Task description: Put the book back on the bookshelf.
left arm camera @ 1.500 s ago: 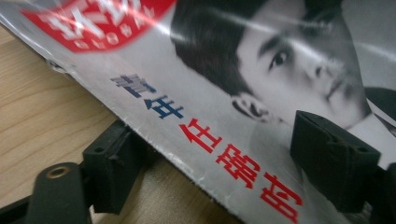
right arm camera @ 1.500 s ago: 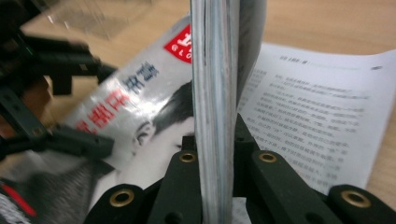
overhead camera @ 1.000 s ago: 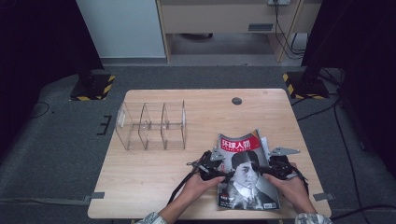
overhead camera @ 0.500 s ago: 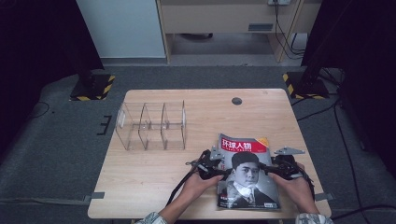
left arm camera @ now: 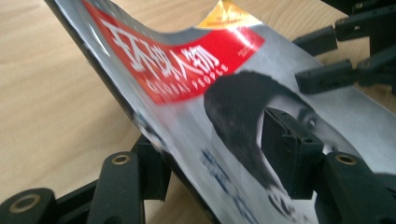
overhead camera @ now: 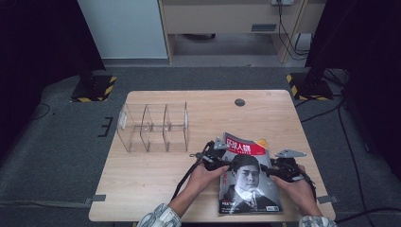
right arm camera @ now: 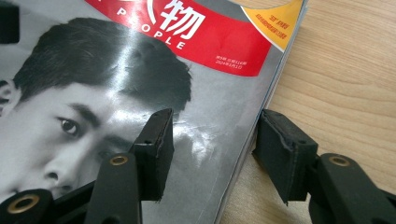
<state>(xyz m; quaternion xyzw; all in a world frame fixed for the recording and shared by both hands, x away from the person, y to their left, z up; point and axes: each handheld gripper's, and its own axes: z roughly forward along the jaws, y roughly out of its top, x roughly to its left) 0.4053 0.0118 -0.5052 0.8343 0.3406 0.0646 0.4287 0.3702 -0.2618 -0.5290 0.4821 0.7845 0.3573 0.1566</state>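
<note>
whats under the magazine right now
Under the magazine's lifted left edge, one jaw of the left hand-held gripper and bare wooden table show. At the right edge, table shows beside it. What lies beneath its middle is covered by the cover.

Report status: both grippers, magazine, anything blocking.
Left gripper straddles the magazine's left edge, that side lifted. Right gripper open astride the right edge. Clear divider rack stands apart at the left; nothing in the way.
</note>
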